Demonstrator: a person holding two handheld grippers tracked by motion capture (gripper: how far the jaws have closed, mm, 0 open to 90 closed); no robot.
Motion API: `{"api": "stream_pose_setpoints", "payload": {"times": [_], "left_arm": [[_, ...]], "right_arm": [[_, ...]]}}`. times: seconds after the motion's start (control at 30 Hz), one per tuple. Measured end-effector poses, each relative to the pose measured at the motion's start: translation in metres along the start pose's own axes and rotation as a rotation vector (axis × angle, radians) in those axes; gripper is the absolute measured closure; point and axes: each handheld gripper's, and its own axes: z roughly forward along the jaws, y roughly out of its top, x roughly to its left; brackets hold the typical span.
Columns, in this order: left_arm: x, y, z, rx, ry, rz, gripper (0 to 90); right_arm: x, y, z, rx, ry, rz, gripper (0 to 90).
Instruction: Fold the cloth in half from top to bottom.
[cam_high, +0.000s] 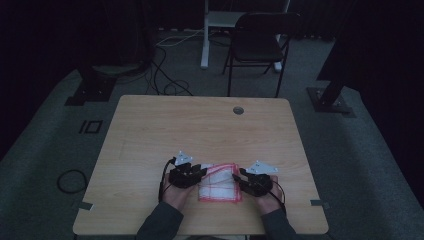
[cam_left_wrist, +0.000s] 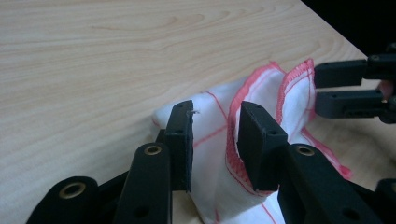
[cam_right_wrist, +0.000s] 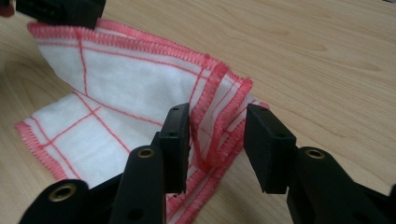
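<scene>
A white cloth with red grid lines and a red stitched hem lies partly folded near the table's front edge. My left gripper is at its left side, my right gripper at its right side. In the left gripper view the jaws stand apart around a raised fold of the cloth, and the other gripper faces them from the far side. In the right gripper view the jaws stand apart with the layered hem corner of the cloth loose between them.
The wooden table has a round cable hole near its far edge. A dark folding chair stands beyond the table. Cables and a coil lie on the grey floor, with stand bases at both sides.
</scene>
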Motion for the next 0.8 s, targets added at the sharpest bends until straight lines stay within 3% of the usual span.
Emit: {"api": "stream_pose_setpoints", "payload": {"times": [0.43, 0.8], "left_arm": [[-0.008, -0.023, -0.019, -0.012, -0.031, -0.001, 65.4], [-0.008, -0.041, -0.034, -0.013, -0.038, 0.002, 64.3]], "right_arm": [[-0.013, -0.004, -0.014, -0.035, -0.027, 0.056, 60.9], [-0.017, -0.003, -0.018, -0.057, -0.04, 0.074, 60.9]]}}
